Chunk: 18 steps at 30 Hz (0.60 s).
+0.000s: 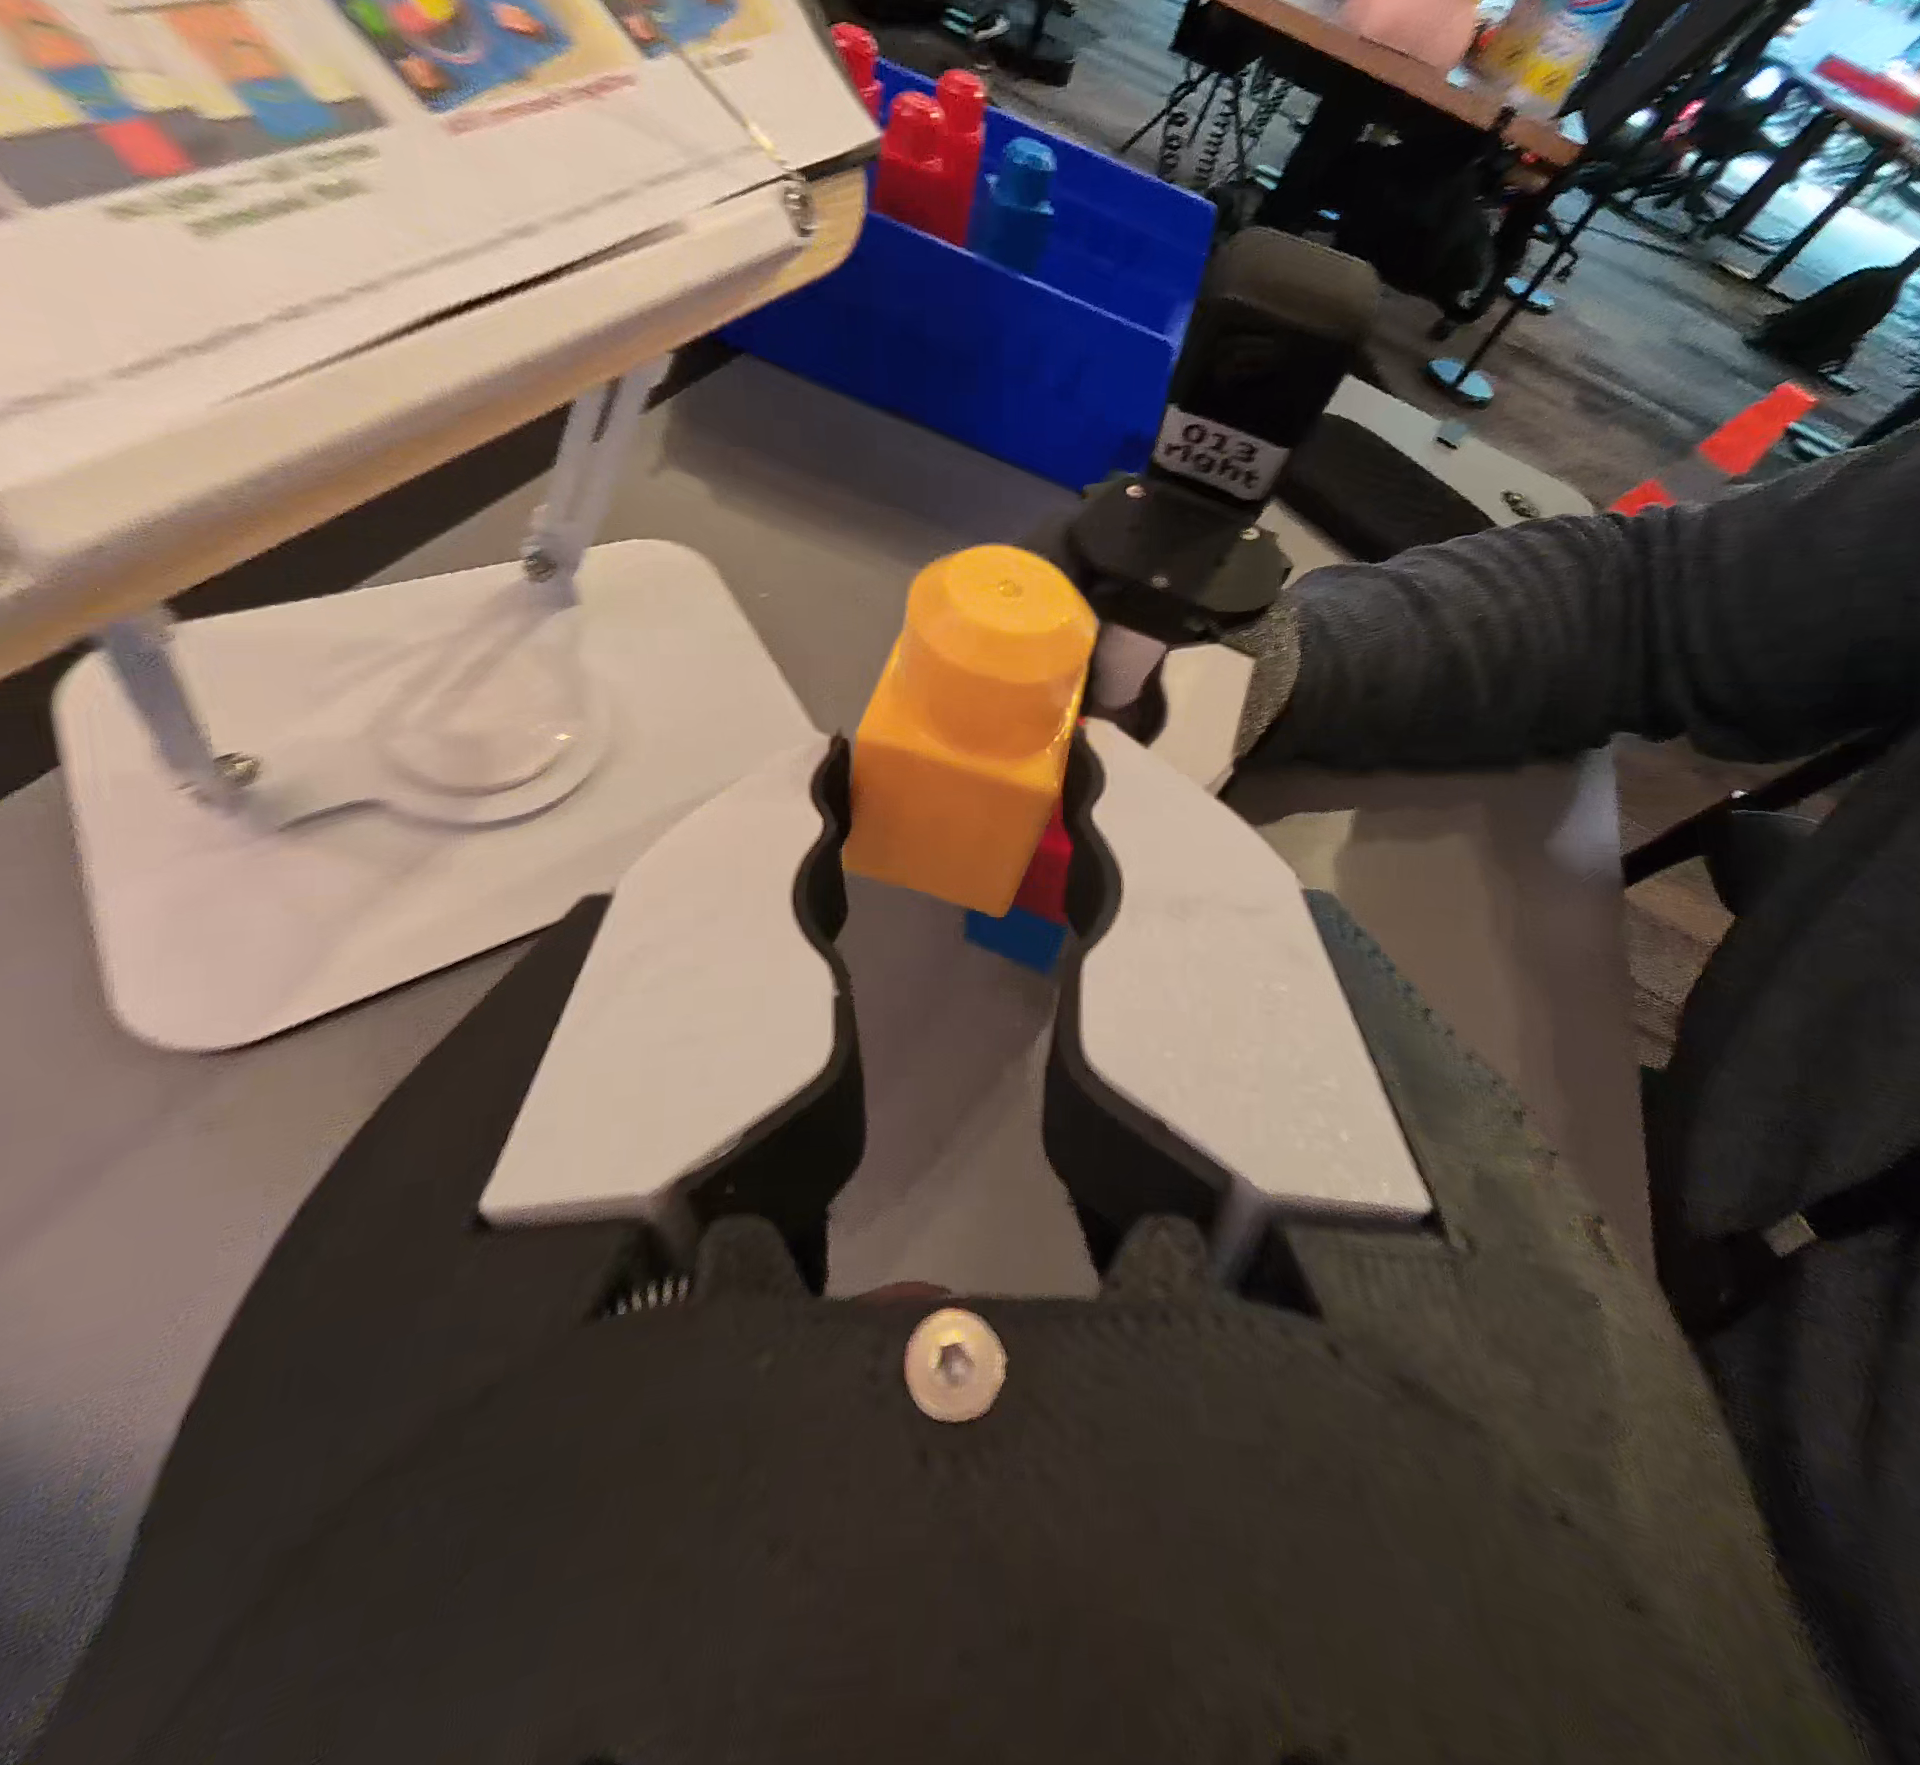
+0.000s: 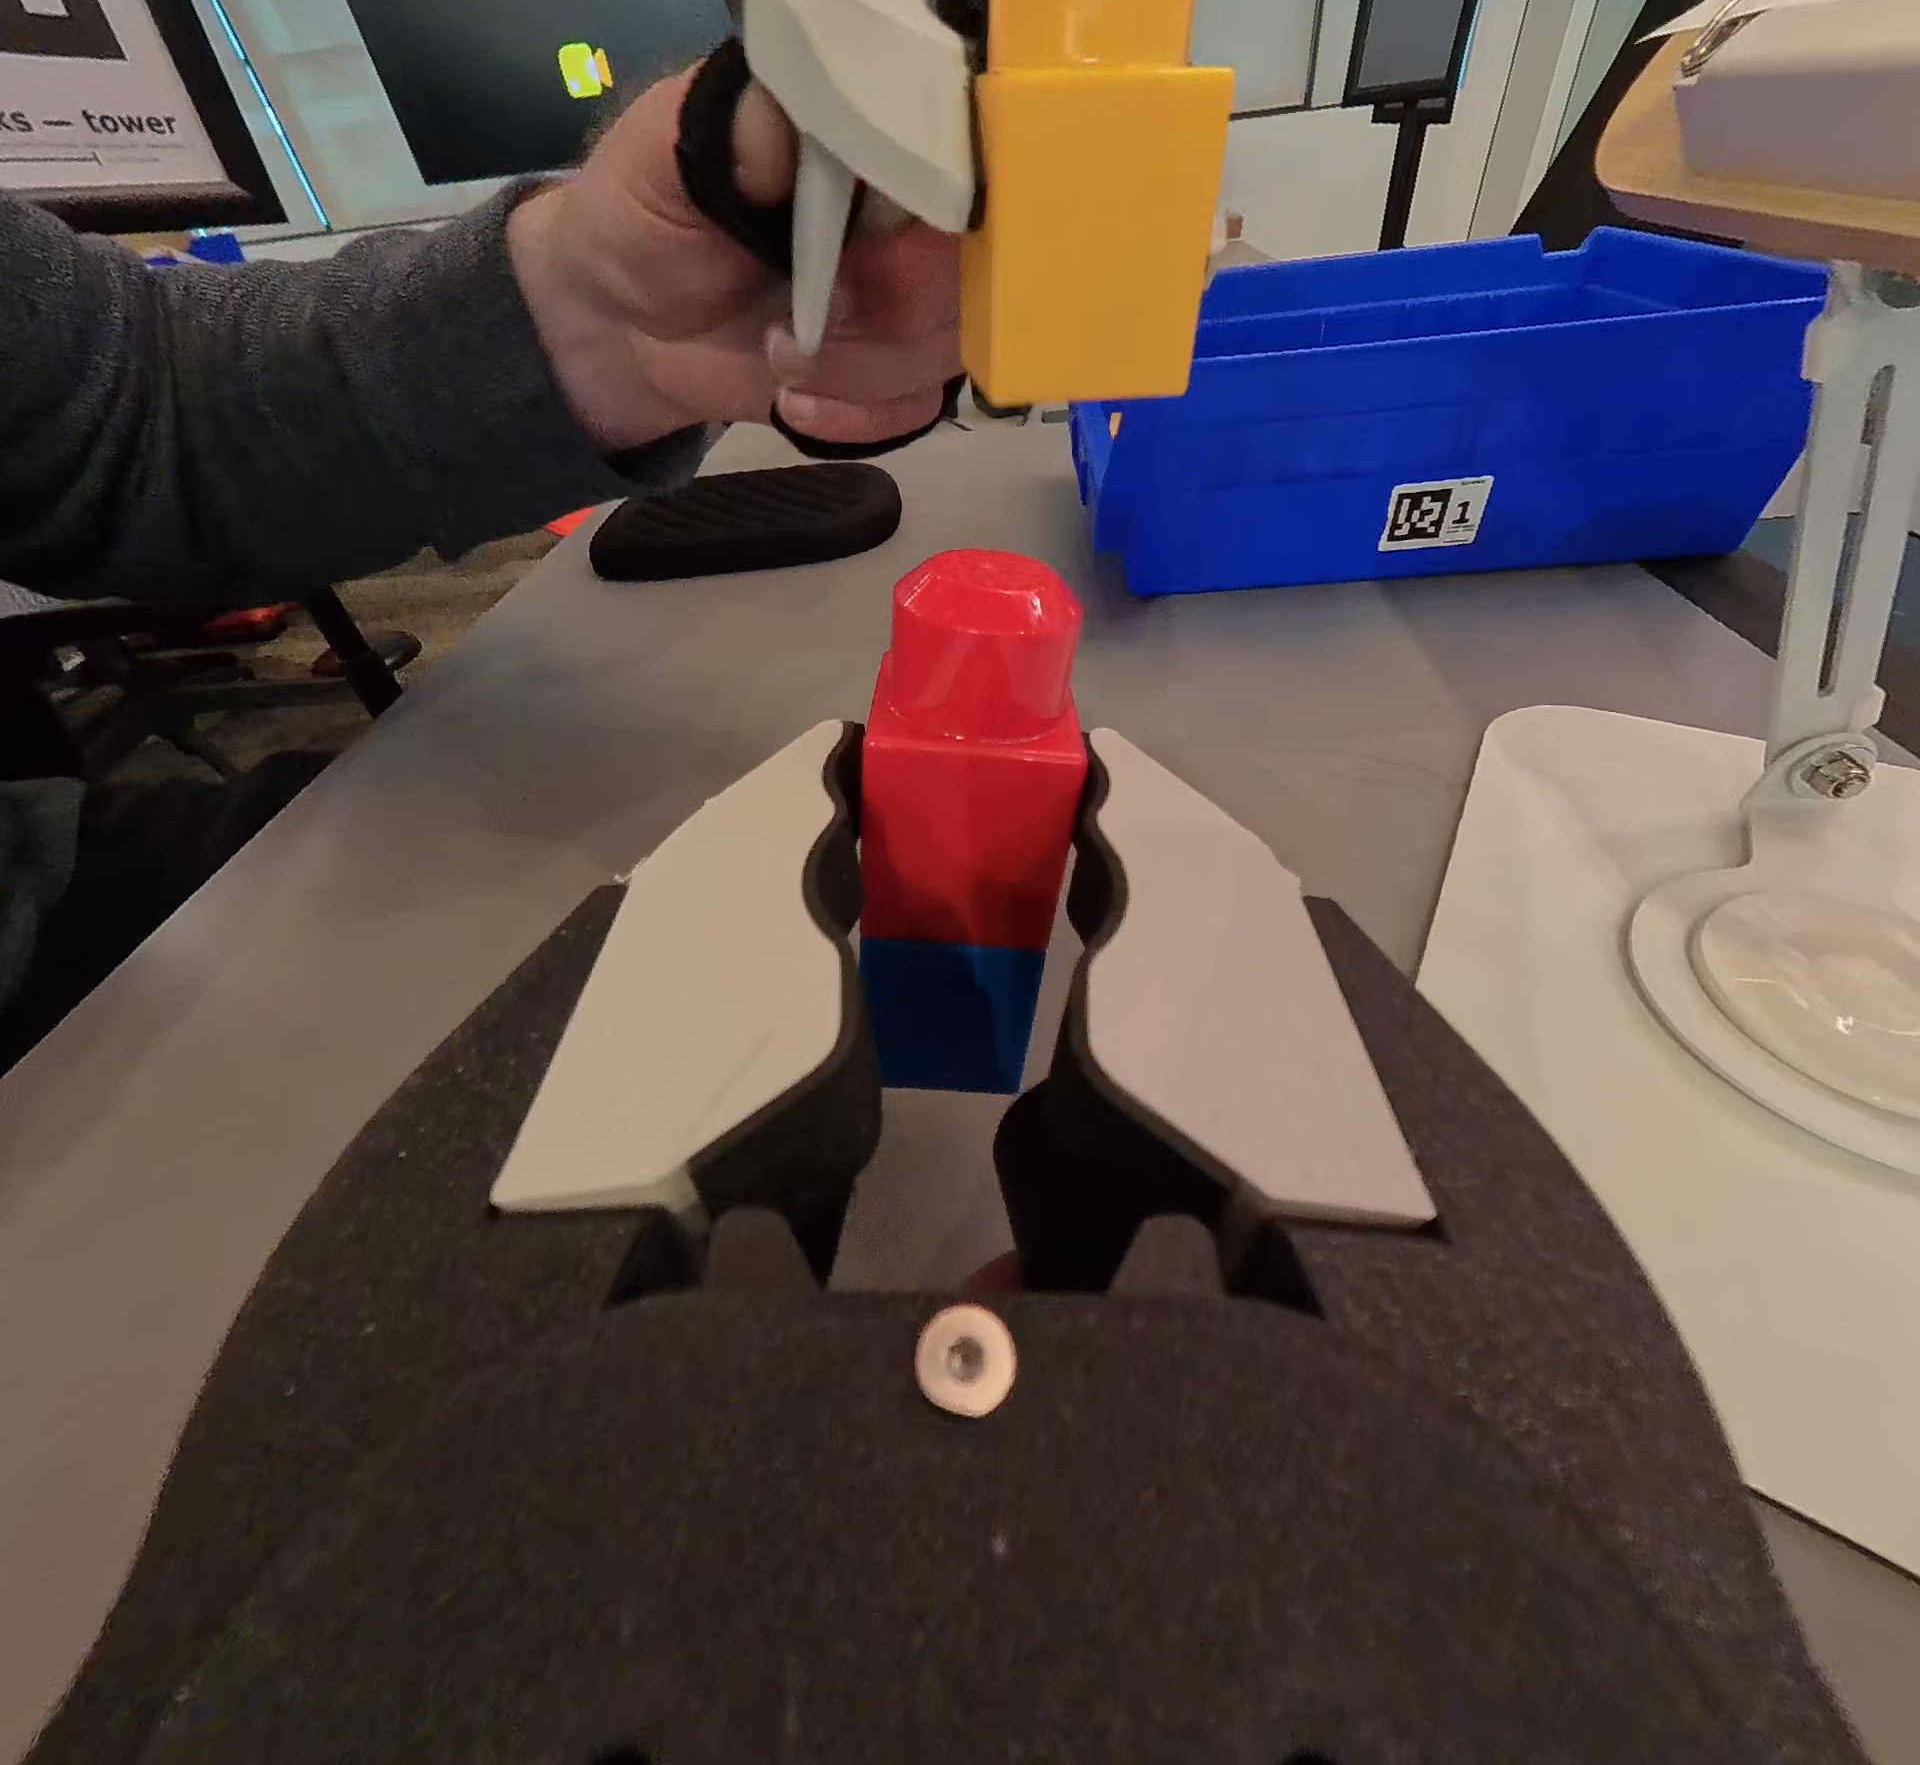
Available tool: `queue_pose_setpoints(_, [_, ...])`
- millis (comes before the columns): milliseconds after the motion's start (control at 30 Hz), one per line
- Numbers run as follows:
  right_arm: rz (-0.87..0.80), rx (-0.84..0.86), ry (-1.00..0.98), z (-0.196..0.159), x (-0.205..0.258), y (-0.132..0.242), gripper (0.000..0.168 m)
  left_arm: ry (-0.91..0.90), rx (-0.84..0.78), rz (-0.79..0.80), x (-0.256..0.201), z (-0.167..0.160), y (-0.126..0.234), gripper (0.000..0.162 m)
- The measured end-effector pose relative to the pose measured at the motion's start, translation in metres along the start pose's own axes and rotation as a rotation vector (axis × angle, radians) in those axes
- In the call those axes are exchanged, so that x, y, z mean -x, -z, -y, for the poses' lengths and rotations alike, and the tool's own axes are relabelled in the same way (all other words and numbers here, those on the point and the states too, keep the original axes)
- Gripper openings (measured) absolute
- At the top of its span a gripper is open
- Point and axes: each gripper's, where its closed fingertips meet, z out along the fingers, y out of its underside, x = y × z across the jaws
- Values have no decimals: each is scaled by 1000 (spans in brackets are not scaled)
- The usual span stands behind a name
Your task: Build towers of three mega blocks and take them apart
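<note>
L claw (image 1: 961,816) clamps yellow block (image 1: 971,728), R claw (image 2: 971,822) clamps red block (image 2: 966,811) over grey table (image 2: 623,728) w/ blue bin (image 2: 1455,427).

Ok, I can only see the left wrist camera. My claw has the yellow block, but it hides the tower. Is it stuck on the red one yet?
Observer: No. The yellow block hangs in the air above the red block, with a clear gap between them.
Operator: Is anything holding the red one?
Observer: Yes, the right claw is shut on its two sides.
Operator: Is the bump on top of the red one free?
Observer: Yes, its round top stud is bare, with nothing on it.
</note>
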Motion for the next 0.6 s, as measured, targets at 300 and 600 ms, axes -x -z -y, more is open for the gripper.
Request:
queue_pose_setpoints(300, [-4,25,19,-3,2,-3,37,-10,-5,-83,-23,-4,-28,39])
queue_pose_setpoints(600, [-3,10,3,-1,0,-1,37,5,6,-115,-27,-15,-41,39])
